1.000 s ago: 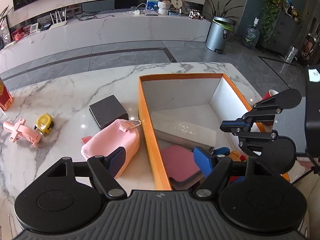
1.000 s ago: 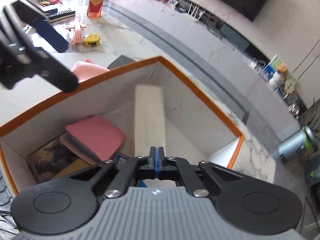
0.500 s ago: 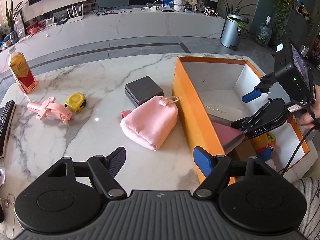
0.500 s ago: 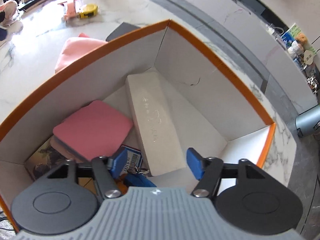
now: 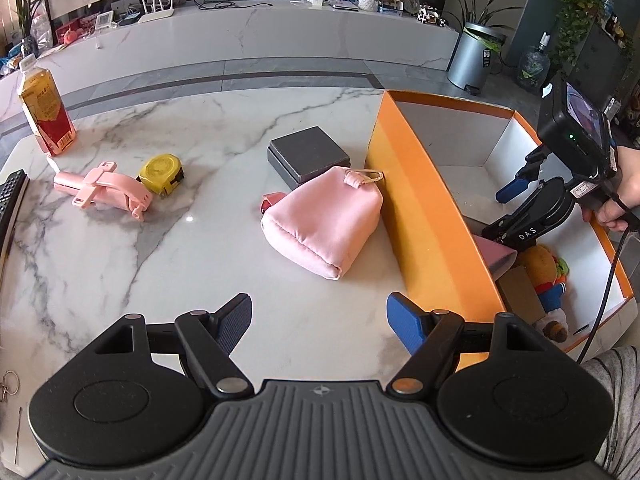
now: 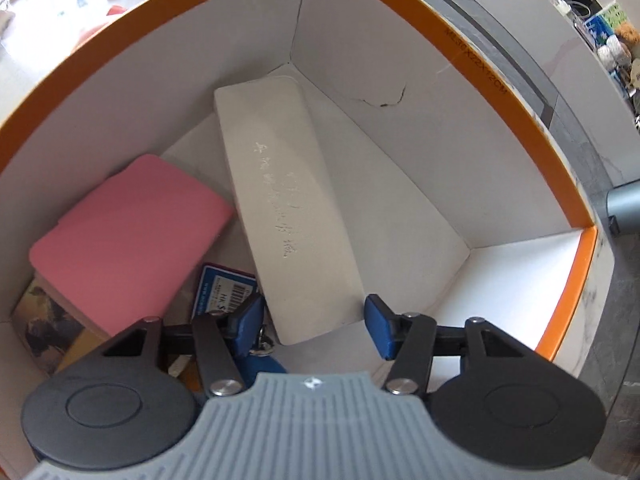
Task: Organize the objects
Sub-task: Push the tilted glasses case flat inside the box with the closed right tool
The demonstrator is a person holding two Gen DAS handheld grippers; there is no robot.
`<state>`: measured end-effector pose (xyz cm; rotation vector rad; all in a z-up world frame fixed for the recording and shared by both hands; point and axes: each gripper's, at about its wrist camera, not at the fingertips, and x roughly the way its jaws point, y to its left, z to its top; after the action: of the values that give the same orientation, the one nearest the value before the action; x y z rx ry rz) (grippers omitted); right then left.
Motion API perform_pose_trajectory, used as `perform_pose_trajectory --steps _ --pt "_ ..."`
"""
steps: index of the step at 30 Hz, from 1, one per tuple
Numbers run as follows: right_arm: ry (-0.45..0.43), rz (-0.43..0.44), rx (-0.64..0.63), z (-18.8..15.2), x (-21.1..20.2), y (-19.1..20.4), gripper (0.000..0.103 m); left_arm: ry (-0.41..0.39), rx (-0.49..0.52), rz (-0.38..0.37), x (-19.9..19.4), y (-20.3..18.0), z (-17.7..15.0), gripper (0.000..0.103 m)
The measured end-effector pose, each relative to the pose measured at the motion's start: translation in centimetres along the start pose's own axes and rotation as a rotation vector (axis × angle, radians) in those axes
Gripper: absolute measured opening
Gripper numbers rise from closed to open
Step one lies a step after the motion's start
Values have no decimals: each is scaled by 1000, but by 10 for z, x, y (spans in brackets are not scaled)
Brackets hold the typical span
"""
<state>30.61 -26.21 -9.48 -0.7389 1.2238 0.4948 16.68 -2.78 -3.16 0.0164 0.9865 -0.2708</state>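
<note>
Long pale-grey rectangular case [image 6: 288, 208] lies flat, centre frame, inside orange-rimmed white cardboard box [image 6: 472, 60]. Soft pink fabric pouch [image 5: 324, 220] on its side mid-frame, touching box's outer wall. Flat pink case [image 6: 128, 236] inside box, left.

A white marble table [image 5: 168, 264] veined in grey carries an orange box [image 5: 420, 204] with a white lining, a pink pouch [image 5: 324, 224], a dark grey case [image 5: 308, 154], a yellow tape measure [image 5: 161, 173] and a red-and-yellow bottle [image 5: 46, 114]. Blue fingertips [image 6: 378, 330] flank a pale grey slab [image 6: 288, 216].

I see: marble table [image 5: 120, 280] | long white marble console [image 5: 260, 36] | grey tiled floor [image 5: 280, 70] | steel bin [image 5: 474, 54] | potted plants [image 5: 576, 8]
</note>
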Motion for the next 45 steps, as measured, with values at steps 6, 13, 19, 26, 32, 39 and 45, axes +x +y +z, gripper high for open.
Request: perform_pose_trajectory --steps 6,13,19,26,32,39,45 --pt "-54 -137 -37 6 2 6 44 19 -2 -1 7 3 -3 88" --pt "-134 -180 -118 11 5 18 47 28 -10 -1 8 3 -5 88" --pt "-158 -93 84 -3 -19 -5 52 37 -25 -4 9 5 -5 88" --pt "-28 -76 216 -6 -4 -4 25 54 -20 -4 11 3 -7 88" --pt "-53 -44 296 4 6 -9 0 58 -27 2 11 8 -6 88" --pt "-77 -51 348 15 8 -11 1 52 -89 42 8 30 -3 88" --pt "-128 -29 442 14 4 -7 1 68 -120 65 9 42 -5 87"
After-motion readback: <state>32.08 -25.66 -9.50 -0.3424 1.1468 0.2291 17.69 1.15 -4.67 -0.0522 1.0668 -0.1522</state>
